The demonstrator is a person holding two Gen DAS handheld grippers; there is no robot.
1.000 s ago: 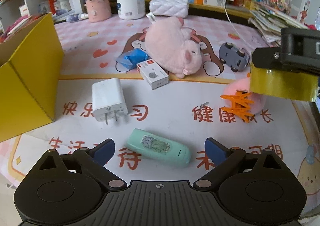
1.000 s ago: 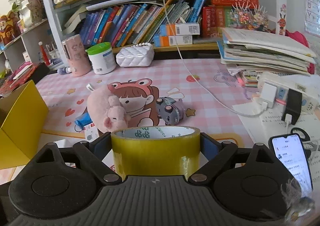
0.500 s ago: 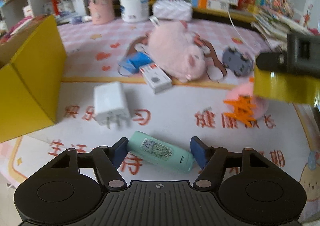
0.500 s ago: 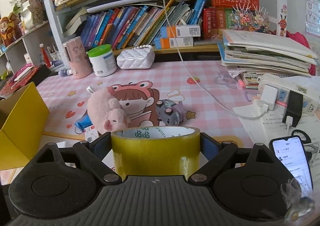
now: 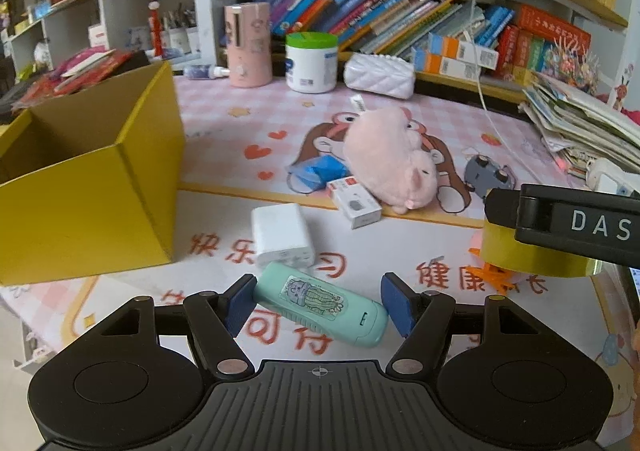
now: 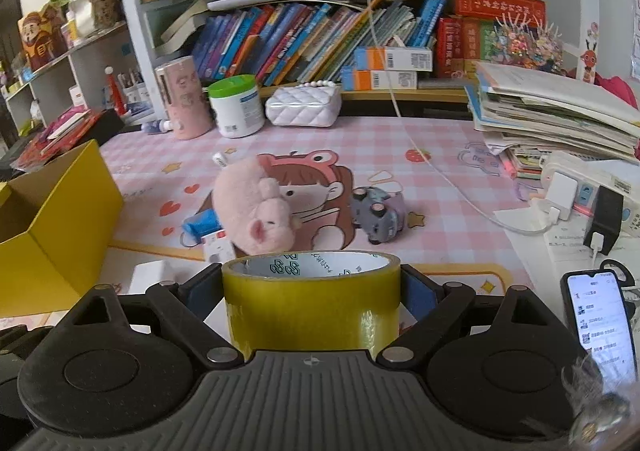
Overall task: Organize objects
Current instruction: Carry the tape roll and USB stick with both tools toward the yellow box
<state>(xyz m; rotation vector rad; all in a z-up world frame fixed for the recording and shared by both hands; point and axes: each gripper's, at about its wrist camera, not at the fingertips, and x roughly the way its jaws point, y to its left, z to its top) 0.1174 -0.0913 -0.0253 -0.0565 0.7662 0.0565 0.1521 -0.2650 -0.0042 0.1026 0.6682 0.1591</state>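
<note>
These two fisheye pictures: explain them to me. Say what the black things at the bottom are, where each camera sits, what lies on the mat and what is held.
No robot here: a person holds a pair of tongs in each hand, and a camera on each looks forward along its two fingers. The black shapes at the bottom are those tongs.

The left view shows the left tongs. They have just closed on a mint case, gripped at its ends.

The right view shows the right tongs clamping a yellow tape roll.

On the mat lie a white charger, a small white box, a pink plush pig, a blue packet and a grey toy car. An open yellow box stands at the left.
</note>
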